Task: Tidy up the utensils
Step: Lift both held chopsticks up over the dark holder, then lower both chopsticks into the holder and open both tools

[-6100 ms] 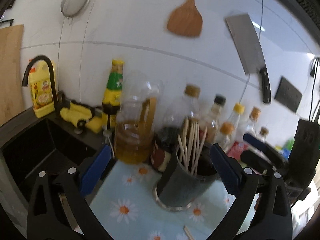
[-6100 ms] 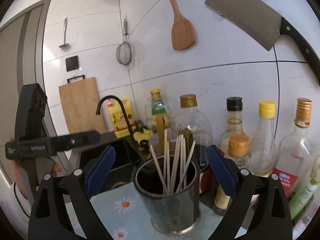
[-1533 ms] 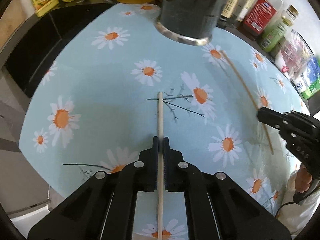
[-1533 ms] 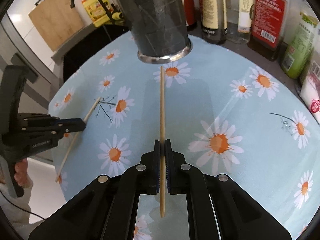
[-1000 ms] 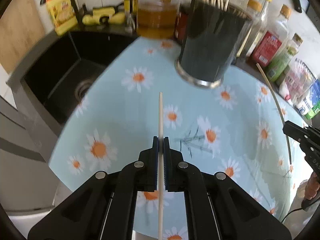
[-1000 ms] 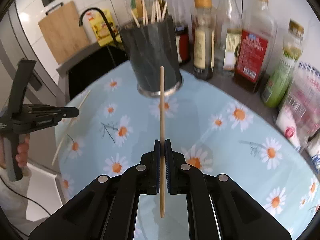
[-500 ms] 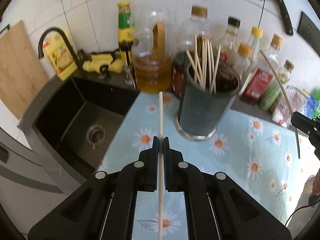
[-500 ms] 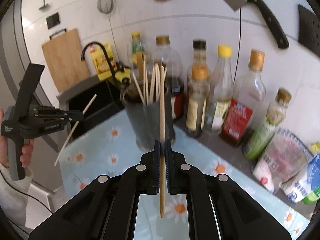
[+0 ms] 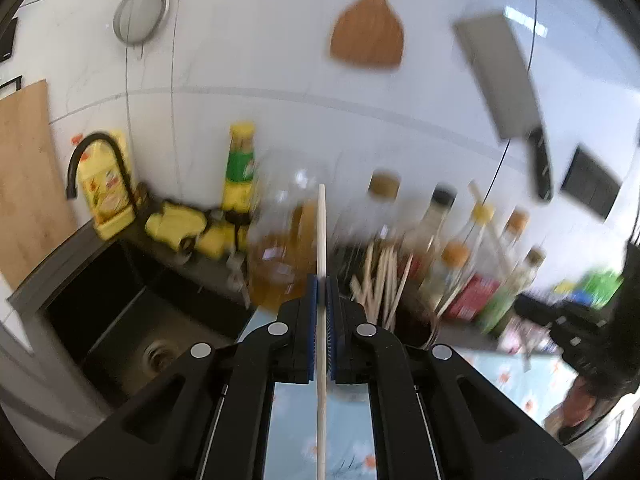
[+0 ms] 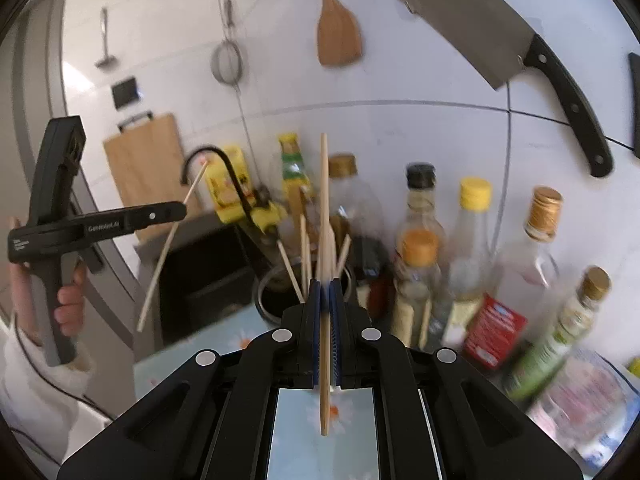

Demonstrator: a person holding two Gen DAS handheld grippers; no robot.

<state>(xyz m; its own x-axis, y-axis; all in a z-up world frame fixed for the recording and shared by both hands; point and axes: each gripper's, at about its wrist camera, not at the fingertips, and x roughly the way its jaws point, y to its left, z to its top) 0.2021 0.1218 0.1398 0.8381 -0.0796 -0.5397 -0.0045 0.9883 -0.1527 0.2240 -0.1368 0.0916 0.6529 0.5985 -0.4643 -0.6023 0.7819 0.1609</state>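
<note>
My left gripper is shut on a pale wooden chopstick that points up and forward. The dark utensil holder with several chopsticks in it stands just right of it. My right gripper is shut on another wooden chopstick, held upright in front of the same holder. In the right wrist view the left gripper shows at the left, with its chopstick slanting down. In the left wrist view the right gripper's chopstick shows at the right.
Oil and sauce bottles line the wall behind the holder. A black sink with a black tap lies to the left. A cleaver, a wooden spatula and a strainer hang on the tiled wall. The daisy-print mat is below.
Both grippers have risen and tilted up from the mat, each carrying its chopstick. The view now faces the wall, and the holder sits lower and closer.
</note>
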